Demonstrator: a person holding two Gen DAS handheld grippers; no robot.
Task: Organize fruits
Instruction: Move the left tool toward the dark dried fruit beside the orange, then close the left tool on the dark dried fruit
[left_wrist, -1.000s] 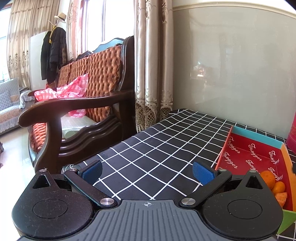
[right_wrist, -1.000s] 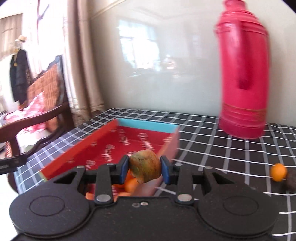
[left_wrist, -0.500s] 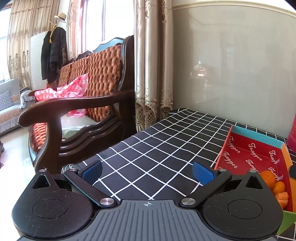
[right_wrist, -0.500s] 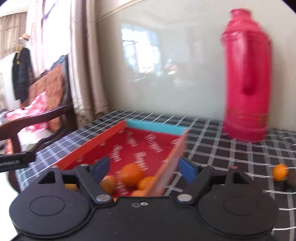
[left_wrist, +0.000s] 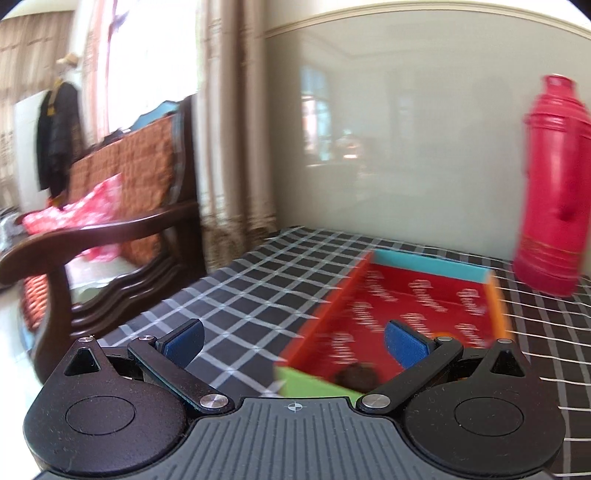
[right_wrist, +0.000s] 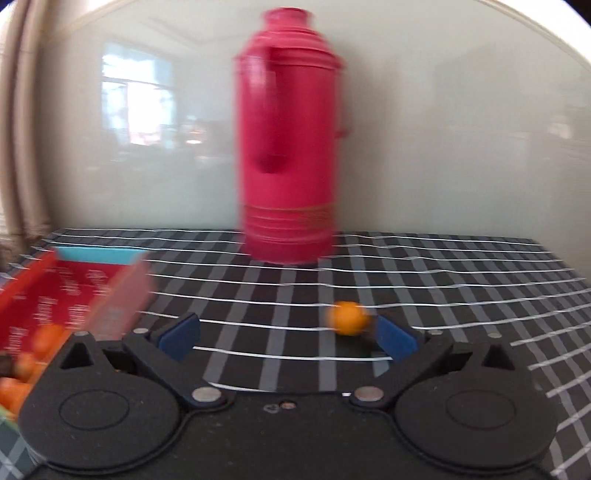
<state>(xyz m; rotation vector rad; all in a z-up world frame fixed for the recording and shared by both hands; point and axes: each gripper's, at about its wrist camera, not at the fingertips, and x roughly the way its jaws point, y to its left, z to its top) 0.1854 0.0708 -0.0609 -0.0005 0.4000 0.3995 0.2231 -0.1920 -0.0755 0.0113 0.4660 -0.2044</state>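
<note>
- right gripper: blue-padded fingers spread wide, nothing between them. we read this as a spread set for a small round fruit.
- orange fruit lies loose on the worktop, centre-right of the right wrist view, just off the inner edge of the right-hand finger pad. whether it touches the pad we cannot tell; the frame is motion-blurred.
- left gripper: fingers also wide and empty, poised over the near end of the box, lower centre of the left wrist view. our judgement: it waits there or guards the box, since no loose fruit shows in that view.
- box: shallow open tray, likely cardboard, red printed floor with pale script, turquoise far wall, orange side wall, green near flap. low walls suit dropping fruit in from above.
- inside the box, a dark roundish fruit sits at the near end, blurred. in the right wrist view several orange fruits crowd the lower left of the frame, in the same box.
- so the task's things are split: most fruit in the box, one orange out on the worktop.
- worktop covering: black with thin white grid lines, flat, matte.
- red thermos: tall, smooth plastic cylinder with side handle, upright against the glossy pale wall, behind the loose orange and well apart from it.
- wooden armchair with quilted orange back, left of the left wrist view.
</note>
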